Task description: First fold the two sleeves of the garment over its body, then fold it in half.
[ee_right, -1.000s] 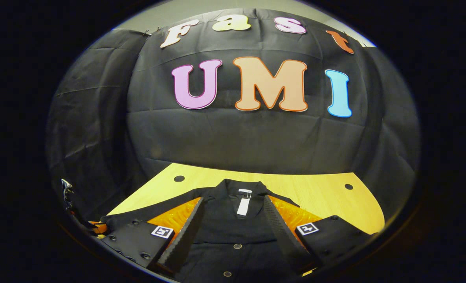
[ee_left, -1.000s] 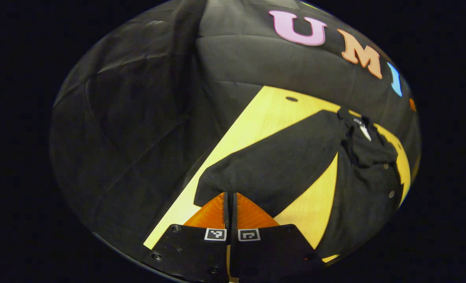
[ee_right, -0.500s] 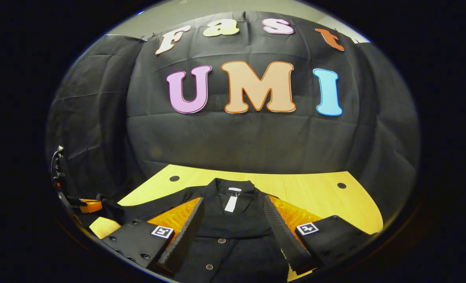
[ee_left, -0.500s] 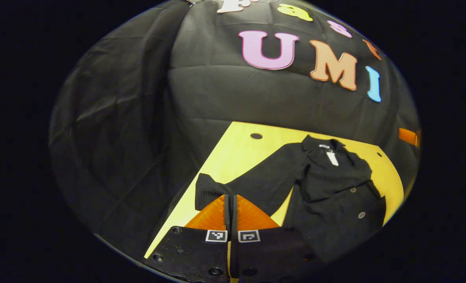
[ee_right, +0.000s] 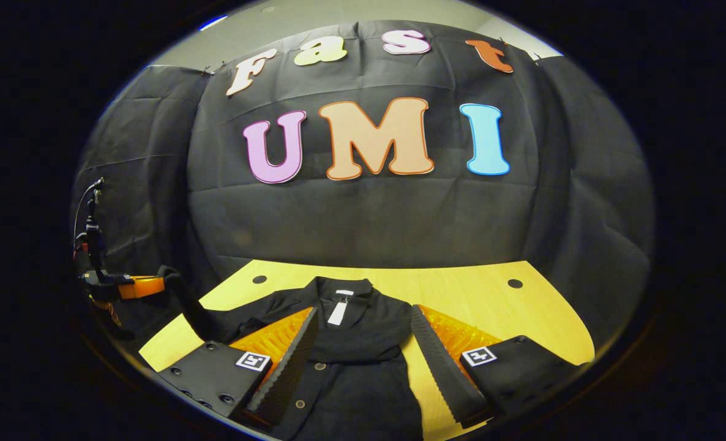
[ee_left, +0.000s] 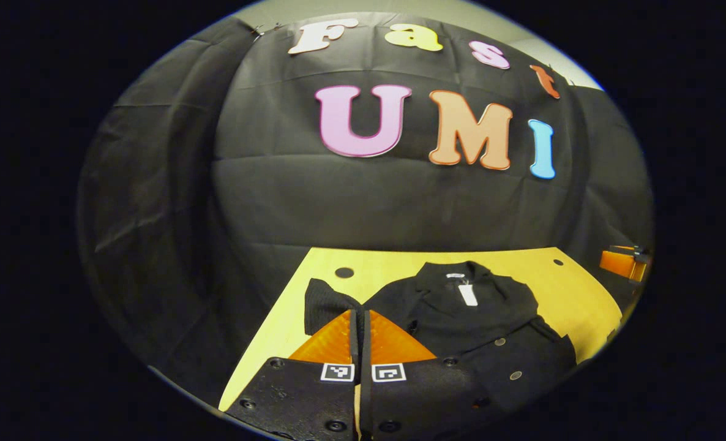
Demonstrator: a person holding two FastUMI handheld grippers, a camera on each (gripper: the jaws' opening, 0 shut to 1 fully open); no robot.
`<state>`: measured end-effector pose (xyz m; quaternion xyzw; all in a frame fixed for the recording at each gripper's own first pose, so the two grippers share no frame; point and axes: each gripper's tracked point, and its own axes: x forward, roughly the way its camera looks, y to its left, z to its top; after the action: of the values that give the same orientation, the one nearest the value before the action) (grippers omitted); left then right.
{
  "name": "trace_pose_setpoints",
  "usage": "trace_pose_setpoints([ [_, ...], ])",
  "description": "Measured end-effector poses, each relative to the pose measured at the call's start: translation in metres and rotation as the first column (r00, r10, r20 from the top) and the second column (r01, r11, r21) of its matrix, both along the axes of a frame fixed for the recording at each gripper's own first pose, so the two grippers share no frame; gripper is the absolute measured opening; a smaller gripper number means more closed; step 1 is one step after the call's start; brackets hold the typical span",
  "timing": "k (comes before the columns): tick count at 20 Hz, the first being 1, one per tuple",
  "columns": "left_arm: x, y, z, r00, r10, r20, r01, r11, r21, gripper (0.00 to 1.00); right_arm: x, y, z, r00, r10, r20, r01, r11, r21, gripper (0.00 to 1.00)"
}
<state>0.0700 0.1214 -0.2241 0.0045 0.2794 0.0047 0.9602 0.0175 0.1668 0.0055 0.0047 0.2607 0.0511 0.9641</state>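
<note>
Garment, black and buttoned, lies spread on the yellow bench, collar toward the cloth wall and a white tag hanging at the neck. Taking the collar as landmark: in the right gripper view the body runs from it toward the camera, past two small buttons, and bare bench shows to the right of it.

One sleeve is lifted off the bench to the left of the collar. The left hand-held gripper has its orange fingers pressed together on the cuff, which bunches up above the fingertips. In the right gripper view that same gripper shows far left of the collar, up off the bench, with the sleeve hanging from it in a dark strip down to the shoulder.

The right hand-held gripper hovers over the garment's body just below the collar, its fingers spread wide apart and holding nothing. In the left gripper view its orange part shows far right of the collar.

Two dark holes mark the bench's far edge, either side of the collar.
</note>
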Motion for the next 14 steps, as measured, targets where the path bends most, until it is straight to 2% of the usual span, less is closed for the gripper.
trace_pose_setpoints([
  [1, 0.007, -0.012, 0.002, 1.000, -0.025, 0.008, 0.025, 1.000, 0.000, 0.00, -0.002, -0.006, -0.001, 1.000, -0.010, 0.000, 0.010, 1.000, 0.005, 0.94],
  [2, 0.015, -0.026, 0.005, 0.999, -0.053, 0.012, 0.053, 0.999, -0.006, 0.00, -0.003, -0.012, -0.001, 1.000, -0.022, 0.000, 0.022, 1.000, 0.010, 0.98],
  [8, 0.051, -0.113, 0.007, 0.977, -0.213, 0.028, 0.214, 0.976, -0.035, 0.00, -0.015, -0.050, -0.001, 0.997, -0.082, 0.006, 0.082, 0.996, 0.026, 0.98],
  [14, 0.072, -0.183, -0.006, 0.946, -0.324, 0.010, 0.324, 0.944, -0.066, 0.00, -0.024, -0.083, -0.006, 0.991, -0.136, -0.009, 0.137, 0.990, 0.035, 0.98],
])
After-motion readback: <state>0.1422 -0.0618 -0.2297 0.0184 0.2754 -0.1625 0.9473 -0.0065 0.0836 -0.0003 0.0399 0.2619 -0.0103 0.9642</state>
